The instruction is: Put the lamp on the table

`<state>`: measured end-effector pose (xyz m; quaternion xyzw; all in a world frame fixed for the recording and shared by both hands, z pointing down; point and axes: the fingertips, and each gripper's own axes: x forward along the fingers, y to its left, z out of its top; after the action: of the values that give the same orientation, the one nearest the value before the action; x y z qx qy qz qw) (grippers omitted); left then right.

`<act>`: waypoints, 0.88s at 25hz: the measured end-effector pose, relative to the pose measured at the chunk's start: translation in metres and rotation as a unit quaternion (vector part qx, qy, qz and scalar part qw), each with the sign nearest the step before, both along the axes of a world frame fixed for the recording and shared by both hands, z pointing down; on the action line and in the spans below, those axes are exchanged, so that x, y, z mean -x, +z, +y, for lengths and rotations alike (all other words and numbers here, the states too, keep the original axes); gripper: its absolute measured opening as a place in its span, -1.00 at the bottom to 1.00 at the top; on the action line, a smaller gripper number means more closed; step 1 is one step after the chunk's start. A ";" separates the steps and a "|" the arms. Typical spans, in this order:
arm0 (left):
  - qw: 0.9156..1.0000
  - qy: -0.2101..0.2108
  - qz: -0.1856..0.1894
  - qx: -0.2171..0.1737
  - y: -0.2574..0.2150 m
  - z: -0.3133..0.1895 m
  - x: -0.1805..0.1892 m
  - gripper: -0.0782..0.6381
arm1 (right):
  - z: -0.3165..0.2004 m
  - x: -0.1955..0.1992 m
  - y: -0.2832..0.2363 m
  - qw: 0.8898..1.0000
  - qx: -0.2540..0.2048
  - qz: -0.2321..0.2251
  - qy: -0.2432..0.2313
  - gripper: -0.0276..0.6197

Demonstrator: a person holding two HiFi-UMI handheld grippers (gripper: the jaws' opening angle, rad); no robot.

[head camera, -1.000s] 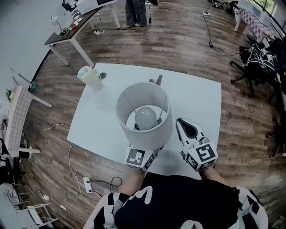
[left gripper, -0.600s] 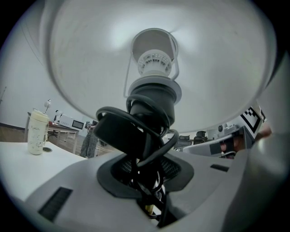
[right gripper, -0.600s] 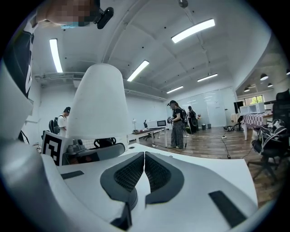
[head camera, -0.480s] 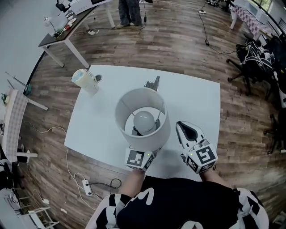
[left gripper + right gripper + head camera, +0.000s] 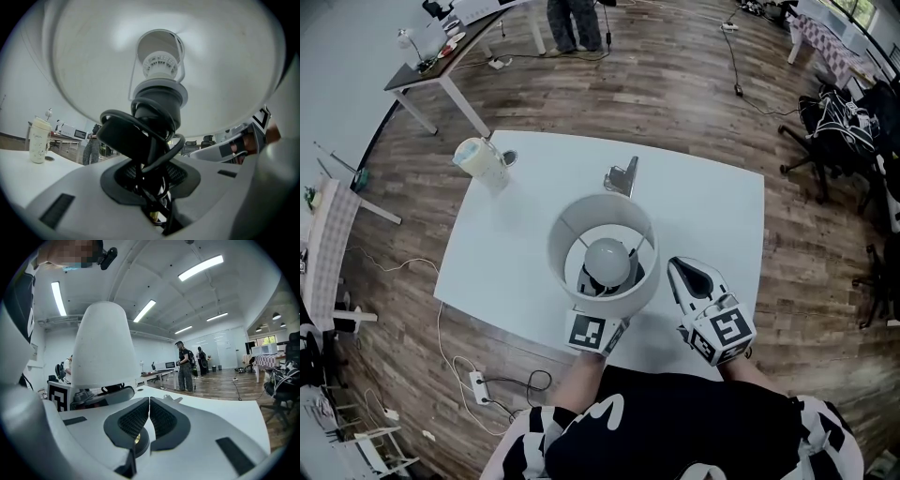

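Compared with one second ago, the lamp (image 5: 609, 302) shows smaller in the head view, and its shade rim now stands clear of the metal bracket (image 5: 622, 176), which it overlapped before.

The lamp is upright over the near part of the white table (image 5: 516, 244), close to the front edge. Its bulb (image 5: 607, 259) shows through the open top of the shade. The shade hides the base, so whether the lamp rests on the table or hangs just above it cannot be told.

The left tool (image 5: 151, 180) is closed on the lamp's stem below the socket. A black cord (image 5: 126, 136) is looped round the stem and runs down between the pads.

The right tool (image 5: 689, 272) is just beside the lamp on its right. Its pads meet and nothing is between them.

The bracket lies on the table beyond the lamp. A pale cup (image 5: 480, 161) stands at the far left corner of the table.

On the wooden floor (image 5: 675, 84), a power strip (image 5: 478, 384) lies near the table's front left corner. A person (image 5: 567, 23) stands well beyond the table.
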<state>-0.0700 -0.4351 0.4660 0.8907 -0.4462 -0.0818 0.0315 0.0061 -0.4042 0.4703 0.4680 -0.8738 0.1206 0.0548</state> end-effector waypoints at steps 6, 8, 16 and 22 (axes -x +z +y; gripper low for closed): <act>1.000 -0.006 -0.001 0.001 0.002 -0.001 0.002 -0.49 | 0.007 0.007 0.000 1.000 0.001 -0.006 -0.014 -0.85; 1.000 -0.006 -0.027 0.008 0.007 -0.002 0.001 -0.49 | 0.008 0.007 -0.001 1.000 -0.001 -0.009 -0.017 -0.85; 0.993 -0.035 -0.098 0.053 0.023 0.012 0.012 -0.27 | 0.021 0.004 -0.008 0.999 -0.012 -0.012 -0.029 -0.85; 0.987 -0.080 -0.119 0.076 0.027 0.029 0.027 -0.25 | 0.033 0.002 -0.017 0.999 -0.017 -0.025 -0.039 -0.85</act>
<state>-0.0973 -0.4059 0.4934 0.8507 -0.5211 0.0570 0.0390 0.0040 -0.3711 0.4529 0.4314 -0.8942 0.1157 0.0293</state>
